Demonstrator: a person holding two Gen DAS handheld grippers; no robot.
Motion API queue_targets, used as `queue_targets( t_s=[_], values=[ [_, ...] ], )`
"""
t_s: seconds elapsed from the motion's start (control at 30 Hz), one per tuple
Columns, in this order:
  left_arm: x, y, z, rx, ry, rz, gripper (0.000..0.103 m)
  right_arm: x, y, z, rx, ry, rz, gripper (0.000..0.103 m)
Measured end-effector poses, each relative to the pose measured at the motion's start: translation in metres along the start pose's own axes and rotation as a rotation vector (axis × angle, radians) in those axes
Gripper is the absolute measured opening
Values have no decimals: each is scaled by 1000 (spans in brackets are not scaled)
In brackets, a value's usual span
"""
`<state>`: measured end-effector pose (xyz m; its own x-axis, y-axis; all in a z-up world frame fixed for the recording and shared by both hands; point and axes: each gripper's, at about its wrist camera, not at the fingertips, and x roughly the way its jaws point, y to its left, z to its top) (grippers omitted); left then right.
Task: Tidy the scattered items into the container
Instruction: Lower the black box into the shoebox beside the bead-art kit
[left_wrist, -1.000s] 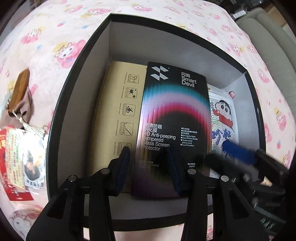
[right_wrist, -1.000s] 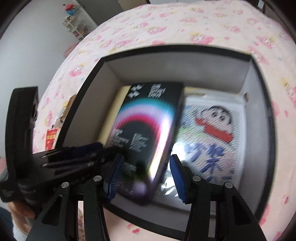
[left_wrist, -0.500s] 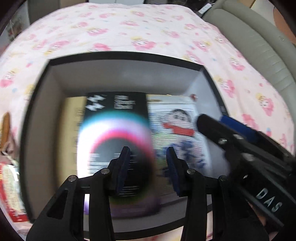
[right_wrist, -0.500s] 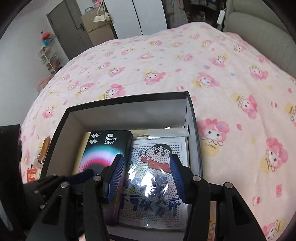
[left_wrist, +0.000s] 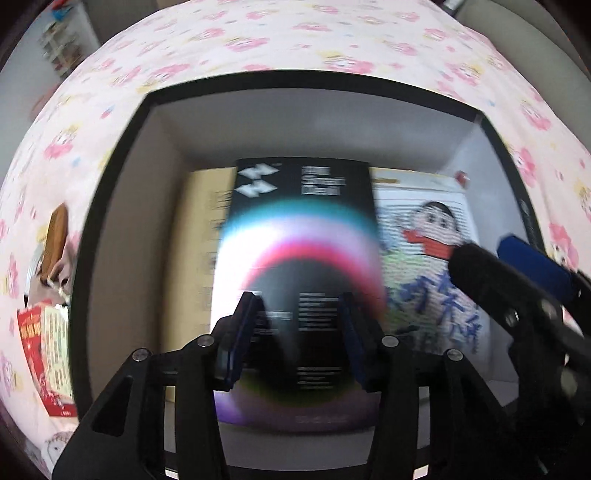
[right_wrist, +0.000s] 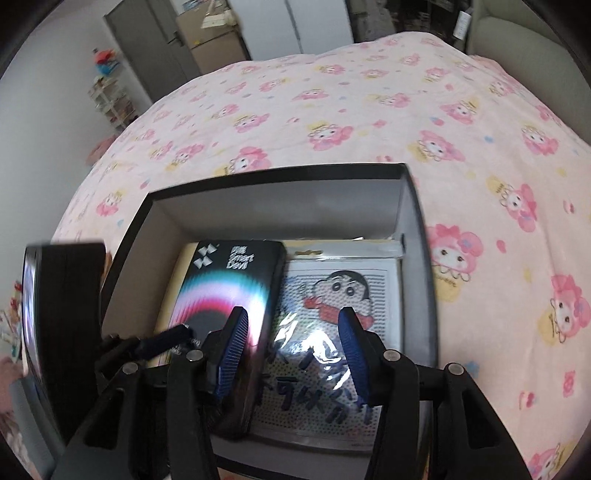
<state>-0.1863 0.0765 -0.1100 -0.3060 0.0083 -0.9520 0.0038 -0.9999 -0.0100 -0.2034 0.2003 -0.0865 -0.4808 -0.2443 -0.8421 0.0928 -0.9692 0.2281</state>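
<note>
A black container (left_wrist: 110, 221) with grey inner walls sits on the bed. Inside lie a tan flat box (left_wrist: 199, 236), a black screen-protector box (left_wrist: 299, 229) on top of it, and a cartoon packet (left_wrist: 432, 236) on the right. My left gripper (left_wrist: 297, 332) hovers over the near end of the black box; its jaws are opening and the pads press on nothing. My right gripper (right_wrist: 291, 343) stands open above the cartoon packet (right_wrist: 343, 295), beside the black box (right_wrist: 229, 284). It shows at the right edge of the left wrist view as the right gripper (left_wrist: 517, 280).
On the pink cartoon-print blanket (right_wrist: 332, 110), left of the container, lie a brown item (left_wrist: 55, 236) and a red printed packet (left_wrist: 44, 350). A grey padded headboard (right_wrist: 517, 33) runs along the far right. Doors and shelves stand behind the bed.
My left jaws have spread a little and the hand has slid sideways over the container. My right gripper has tipped up and drawn back, so more of the bed and room shows.
</note>
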Motion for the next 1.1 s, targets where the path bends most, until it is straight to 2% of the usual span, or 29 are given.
queue_targets(
  t_s=[0.1,0.17,0.23,0.27,0.33,0.6,0.63,0.77,0.93,1.03,1.1],
  values=[
    [5,19,-1,-40,8,24,54,6,8,-3,-31,21,0,47],
    [8,32,-1,-64,15,22,55,11,11,-4,-42,36,0,47],
    [11,40,-2,-74,20,51,54,16,14,-4,-55,48,8,47],
    [14,44,-2,-77,28,77,50,19,15,-4,-57,59,8,47],
    [19,50,-4,-76,37,86,35,27,16,-6,-55,90,18,47],
    [18,48,-9,-60,10,-107,36,44,10,-14,5,193,86,47],
    [18,47,-10,-56,4,-117,35,46,10,-15,9,207,93,47],
    [14,45,-10,-41,6,-76,37,57,6,-21,39,274,142,47],
    [13,53,-12,-67,-11,-76,37,51,9,-20,32,258,173,47],
    [2,54,-10,-85,-52,-83,37,30,4,-13,0,137,38,47],
    [-5,49,1,-88,-82,-110,37,19,-1,-10,-2,72,-3,47]
  ],
)
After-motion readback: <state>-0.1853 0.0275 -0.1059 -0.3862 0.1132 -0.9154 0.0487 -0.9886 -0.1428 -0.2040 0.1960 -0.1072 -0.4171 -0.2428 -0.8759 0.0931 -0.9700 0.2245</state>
